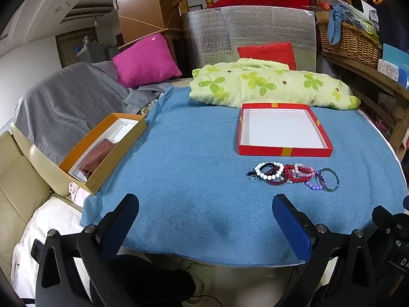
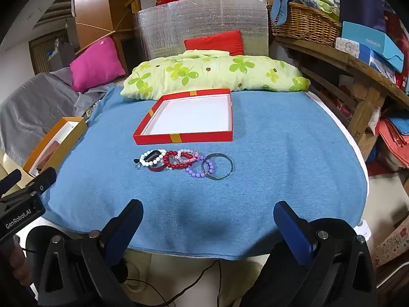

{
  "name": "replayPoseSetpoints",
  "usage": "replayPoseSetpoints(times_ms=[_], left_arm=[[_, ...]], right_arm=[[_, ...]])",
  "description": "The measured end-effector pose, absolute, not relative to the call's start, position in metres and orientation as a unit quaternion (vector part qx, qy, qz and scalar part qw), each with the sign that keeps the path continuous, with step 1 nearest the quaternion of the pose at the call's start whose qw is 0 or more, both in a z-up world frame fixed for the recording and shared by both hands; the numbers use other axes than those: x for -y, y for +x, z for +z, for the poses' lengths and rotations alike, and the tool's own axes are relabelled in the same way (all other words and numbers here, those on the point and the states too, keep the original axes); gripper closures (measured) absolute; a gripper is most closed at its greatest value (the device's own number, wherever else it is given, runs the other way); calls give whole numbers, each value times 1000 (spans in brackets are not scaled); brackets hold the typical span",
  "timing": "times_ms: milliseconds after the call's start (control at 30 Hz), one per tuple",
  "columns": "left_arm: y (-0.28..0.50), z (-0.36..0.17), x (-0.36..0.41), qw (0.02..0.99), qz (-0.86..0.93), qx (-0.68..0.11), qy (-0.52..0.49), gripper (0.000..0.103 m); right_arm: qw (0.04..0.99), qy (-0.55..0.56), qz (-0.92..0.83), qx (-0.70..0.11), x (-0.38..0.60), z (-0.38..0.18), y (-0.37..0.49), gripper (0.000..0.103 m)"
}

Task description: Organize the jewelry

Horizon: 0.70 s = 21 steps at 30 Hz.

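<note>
A heap of bracelets lies on the blue cloth: white beads, red beads, purple beads and a grey bangle. Just behind the heap sits a shallow red box with a white, bare inside. My left gripper hangs open over the cloth's near edge, left of the heap. Held near the front edge too, my right gripper is open, with the heap ahead of it. Neither holds anything.
An orange box with a dark red pouch rests at the cloth's left edge. A green leaf-print quilt lies behind the red box. A wooden shelf with a wicker basket stands on the right.
</note>
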State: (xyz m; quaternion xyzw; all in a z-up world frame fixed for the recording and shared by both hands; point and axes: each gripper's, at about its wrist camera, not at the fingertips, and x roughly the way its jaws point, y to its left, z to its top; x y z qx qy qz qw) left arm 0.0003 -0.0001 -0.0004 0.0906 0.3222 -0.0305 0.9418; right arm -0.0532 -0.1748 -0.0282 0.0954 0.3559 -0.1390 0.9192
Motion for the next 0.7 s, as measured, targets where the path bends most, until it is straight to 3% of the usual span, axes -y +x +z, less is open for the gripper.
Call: replayPoseSetpoints(times_ms=[700], left_arm=[[9, -9, -2, 938, -28, -332, 95, 0]], right_arm=[[919, 102, -138, -355, 176, -33, -45, 0]])
